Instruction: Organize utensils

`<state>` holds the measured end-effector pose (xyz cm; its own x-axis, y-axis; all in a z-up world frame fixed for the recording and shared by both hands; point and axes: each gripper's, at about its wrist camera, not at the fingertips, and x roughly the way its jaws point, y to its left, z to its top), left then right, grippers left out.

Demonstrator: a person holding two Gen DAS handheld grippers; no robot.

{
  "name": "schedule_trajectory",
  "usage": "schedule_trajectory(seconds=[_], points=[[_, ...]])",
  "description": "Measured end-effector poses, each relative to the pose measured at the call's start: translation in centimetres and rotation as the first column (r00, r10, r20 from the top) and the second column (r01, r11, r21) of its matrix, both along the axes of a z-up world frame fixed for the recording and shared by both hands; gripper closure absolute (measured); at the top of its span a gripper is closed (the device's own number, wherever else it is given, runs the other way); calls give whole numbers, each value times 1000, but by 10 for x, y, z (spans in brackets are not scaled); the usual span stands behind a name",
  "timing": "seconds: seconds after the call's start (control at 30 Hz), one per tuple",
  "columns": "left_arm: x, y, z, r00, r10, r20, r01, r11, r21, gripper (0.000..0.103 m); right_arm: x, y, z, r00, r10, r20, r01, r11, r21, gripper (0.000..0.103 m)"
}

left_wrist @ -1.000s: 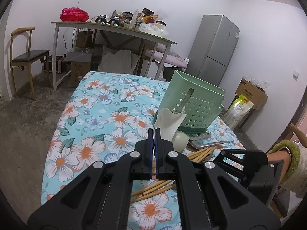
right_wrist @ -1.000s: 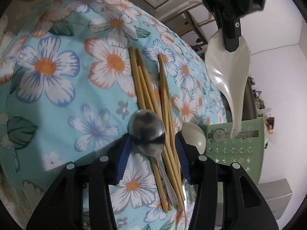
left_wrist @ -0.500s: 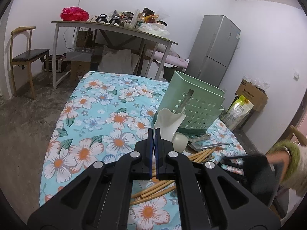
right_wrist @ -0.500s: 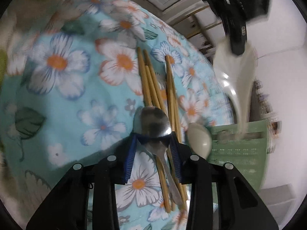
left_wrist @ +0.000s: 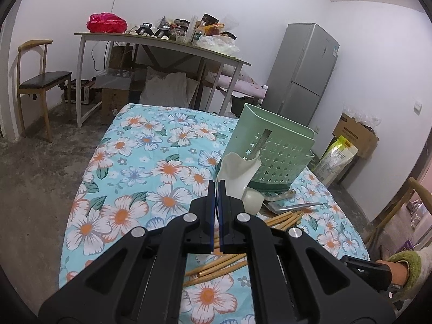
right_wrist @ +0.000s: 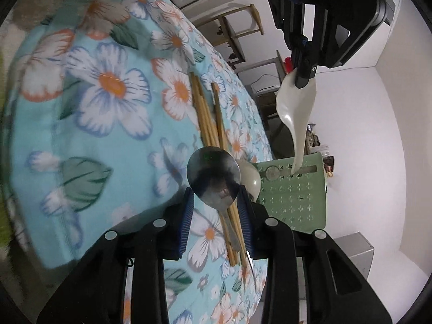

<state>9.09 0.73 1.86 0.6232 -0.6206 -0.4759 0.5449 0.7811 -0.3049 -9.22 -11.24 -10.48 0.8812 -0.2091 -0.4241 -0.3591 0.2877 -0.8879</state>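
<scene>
The left gripper [left_wrist: 217, 186] was pinched tight on the rim of a glossy white ceramic soup spoon [right_wrist: 297, 113], held up in the air over the perforated green plastic utensil caddy [left_wrist: 272, 151]. The right gripper [right_wrist: 216, 208] had its blue pads clamped on a shiny steel spoon [right_wrist: 213, 175], just above the bamboo chopsticks [right_wrist: 208, 118] lying on the blue floral tablecloth [right_wrist: 108, 108].
</scene>
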Motion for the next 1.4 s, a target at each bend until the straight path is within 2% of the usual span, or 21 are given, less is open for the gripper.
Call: schedule_trajectory(seconds=[0.17, 0.4, 0.57, 0.7, 0.83, 1.0, 1.1, 1.17, 1.23, 1.4], points=[[-1, 0, 1, 1000, -1, 2, 1, 1000, -4, 102, -19, -1, 4, 997, 1, -77, -2, 1000, -11, 70], [-7, 3, 5, 1000, -3, 10, 3, 1000, -9, 102, -20, -10, 5, 983, 42, -180, -47, 999, -23, 65], [-8, 6, 7, 1000, 2, 11, -2, 1000, -11, 102, -18, -14, 11, 979, 75, -191, -78, 997, -11, 53], [-9, 10, 10, 1000, 6, 3, -6, 1000, -15, 102, -11, -10, 6, 977, 128, -172, -138, 989, -45, 52], [-7, 10, 11, 1000, 8, 2, -8, 1000, -12, 102, -1, -8, 7, 960, 190, -205, -211, 974, -84, 52], [-6, 11, 10, 1000, 14, 0, -14, 1000, -18, 102, 19, -3, 15, 944, 211, -253, -226, 973, -35, 52], [-6, 12, 9, 1000, 18, -3, -18, 1000, -17, 102, 25, 2, 17, 949, 211, -235, -219, 976, -9, 53], [-5, 14, 8, 1000, 23, -7, -23, 1000, -16, 102, 26, 4, 17, 958, 208, -198, -212, 977, -2, 56], [-4, 14, 7, 1000, 26, -7, -26, 1000, -12, 102, 27, 6, 17, 966, 196, -170, -199, 980, -1, 68], [-2, 14, 6, 1000, 27, -5, -27, 1000, -11, 102, 34, 8, 10, 978, 160, -130, -161, 987, 5, 85]])
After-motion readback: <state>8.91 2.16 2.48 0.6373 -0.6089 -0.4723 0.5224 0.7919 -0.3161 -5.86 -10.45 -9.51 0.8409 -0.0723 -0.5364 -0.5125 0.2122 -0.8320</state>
